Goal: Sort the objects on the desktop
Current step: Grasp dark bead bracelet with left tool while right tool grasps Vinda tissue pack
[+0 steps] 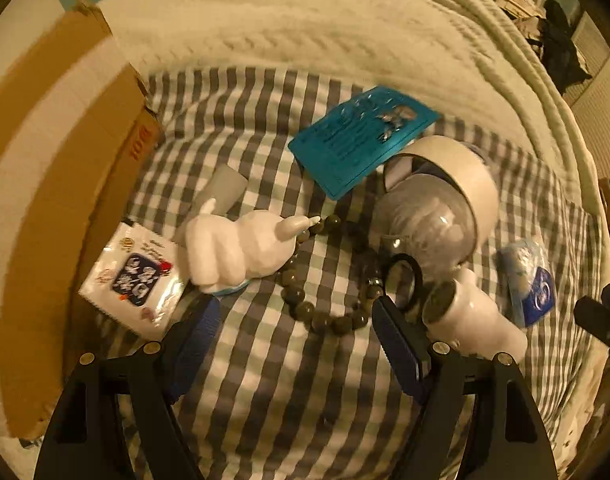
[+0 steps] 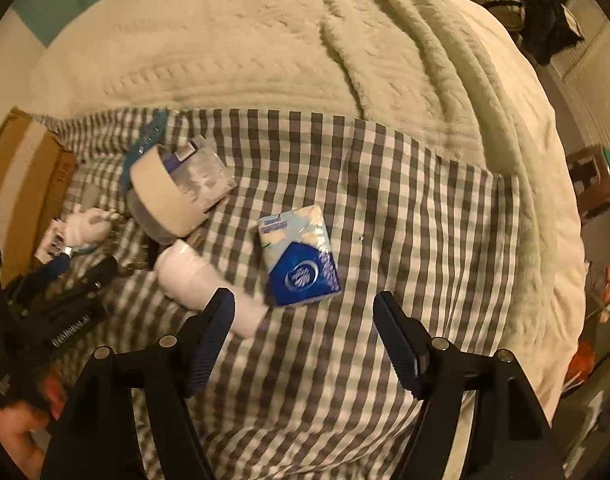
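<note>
At the far left of the left wrist view a cardboard box stands along the edge of the checked cloth, and just beside it lies a white snack packet with a dark printed label. Next comes a white rabbit-like figurine, lying on its side and touching a loop of dark beads. The left gripper hangs over that bracelet with its jaws spread wide and nothing between the pads; the left pad sits near the figurine's base, the right one at the beads' right edge. Behind lies a teal book, and to its right a tape roll leans on a clear domed container. Black scissor handles and a white bottle lie beside the right pad. Farther right, in the right wrist view, a blue and white tissue pack rests flat on the cloth. The right gripper stands just short of it, released, jaws wide apart and holding nothing, its left pad overlapping the white bottle in the frame; whether they touch I cannot tell.
</note>
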A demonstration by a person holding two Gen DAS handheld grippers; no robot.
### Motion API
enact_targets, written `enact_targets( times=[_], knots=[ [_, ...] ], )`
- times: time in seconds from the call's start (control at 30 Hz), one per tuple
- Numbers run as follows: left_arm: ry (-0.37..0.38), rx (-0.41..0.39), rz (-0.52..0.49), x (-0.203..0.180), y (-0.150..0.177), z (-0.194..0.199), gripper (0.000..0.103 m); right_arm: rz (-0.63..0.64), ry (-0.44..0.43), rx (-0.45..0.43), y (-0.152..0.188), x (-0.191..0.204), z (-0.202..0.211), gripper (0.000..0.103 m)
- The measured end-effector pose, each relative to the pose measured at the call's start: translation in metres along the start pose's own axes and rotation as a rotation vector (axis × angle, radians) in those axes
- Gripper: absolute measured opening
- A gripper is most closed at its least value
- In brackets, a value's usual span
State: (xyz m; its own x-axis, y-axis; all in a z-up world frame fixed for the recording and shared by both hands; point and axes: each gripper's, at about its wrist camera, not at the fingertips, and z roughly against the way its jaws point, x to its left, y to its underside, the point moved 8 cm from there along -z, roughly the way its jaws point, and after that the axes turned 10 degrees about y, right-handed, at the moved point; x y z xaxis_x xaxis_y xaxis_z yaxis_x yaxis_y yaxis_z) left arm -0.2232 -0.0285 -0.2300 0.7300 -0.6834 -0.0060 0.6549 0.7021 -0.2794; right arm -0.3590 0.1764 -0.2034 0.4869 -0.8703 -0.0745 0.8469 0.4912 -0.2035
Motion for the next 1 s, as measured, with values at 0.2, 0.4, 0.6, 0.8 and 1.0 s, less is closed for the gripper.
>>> enact_targets(
  times=[0.2, 0.4, 0.6, 0.8, 1.0],
  knots=[
    [-0.029, 0.018, 0.070, 0.012, -0.007, -0.019, 0.081, 0.074, 0.035, 0.038, -0.007, 0.009, -0.028, 0.075],
    [-0.016, 0.062, 0.031, 0.007, -0.008, -0.039, 0.044, 0.093, 0.051, 0.099, -0.011, 0.009, -0.056, 0.075],
    [0.021, 0.066, 0.073, 0.007, -0.012, -0.043, 0.018, 0.067, 0.029, 0.168, -0.009, 0.007, -0.083, 0.075],
    [0.044, 0.065, 0.079, 0.008, -0.007, -0.041, 0.011, 0.061, 0.020, 0.204, -0.006, 0.007, -0.092, 0.051],
    [0.065, 0.058, 0.083, 0.004, 0.001, -0.026, 0.011, -0.016, 0.008, 0.214, -0.005, -0.005, -0.073, 0.050]
  ],
)
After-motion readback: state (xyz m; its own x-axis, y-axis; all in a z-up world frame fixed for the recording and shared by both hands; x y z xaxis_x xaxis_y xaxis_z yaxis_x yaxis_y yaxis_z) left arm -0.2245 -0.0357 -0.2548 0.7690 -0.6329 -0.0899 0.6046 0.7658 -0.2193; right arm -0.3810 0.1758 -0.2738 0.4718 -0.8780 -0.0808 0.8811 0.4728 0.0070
